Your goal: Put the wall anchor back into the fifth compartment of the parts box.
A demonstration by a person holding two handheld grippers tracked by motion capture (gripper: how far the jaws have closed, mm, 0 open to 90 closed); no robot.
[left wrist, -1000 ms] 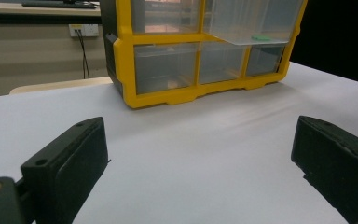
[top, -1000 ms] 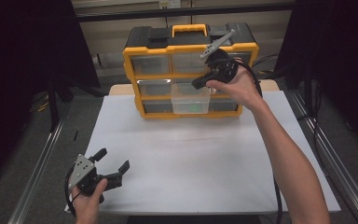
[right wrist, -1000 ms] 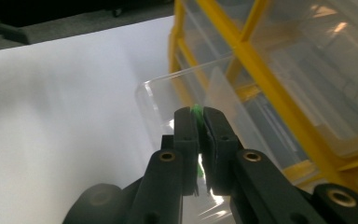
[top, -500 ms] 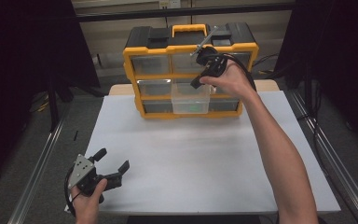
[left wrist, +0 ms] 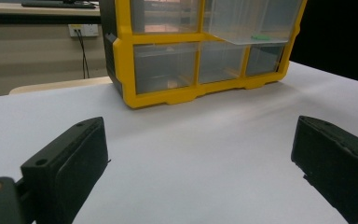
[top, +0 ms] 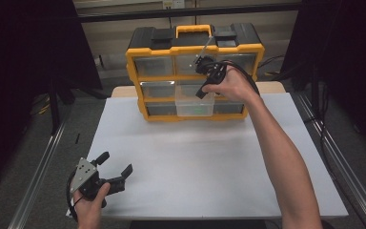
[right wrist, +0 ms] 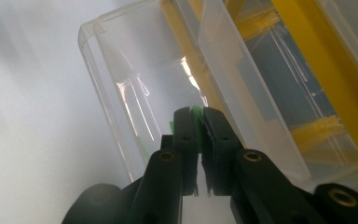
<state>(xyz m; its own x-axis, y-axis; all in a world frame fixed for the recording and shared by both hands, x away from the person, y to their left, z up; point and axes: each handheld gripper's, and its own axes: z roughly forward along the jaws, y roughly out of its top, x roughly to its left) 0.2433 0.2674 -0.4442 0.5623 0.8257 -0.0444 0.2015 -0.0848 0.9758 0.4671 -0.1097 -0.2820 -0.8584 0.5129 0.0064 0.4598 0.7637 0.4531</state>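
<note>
A yellow and black organiser (top: 134, 81) with clear drawers stands at the back of the white table (top: 195, 167). Its middle drawer (top: 193, 109) is pulled out toward me. My right gripper (top: 201, 92) hangs just over that drawer, pointing down into it. In the right gripper view its jaws (right wrist: 199, 114) are pressed together on a small green piece (right wrist: 196, 111) above the clear drawer (right wrist: 135, 93). My left gripper (top: 116, 163) rests at the table's front left, open with nothing between its fingers (left wrist: 70, 163). A green item (left wrist: 261, 36) shows through the drawer's bottom.
The organiser (left wrist: 168, 95) has several shut clear drawers around the open one. A dark shelf and cables stand behind it. Metal rails run along both sides of the table. White table surface lies between my left gripper and the organiser.
My right hand has moved left and down, from the organiser's upper right to just over the pulled-out drawer. The left gripper has kept still.
</note>
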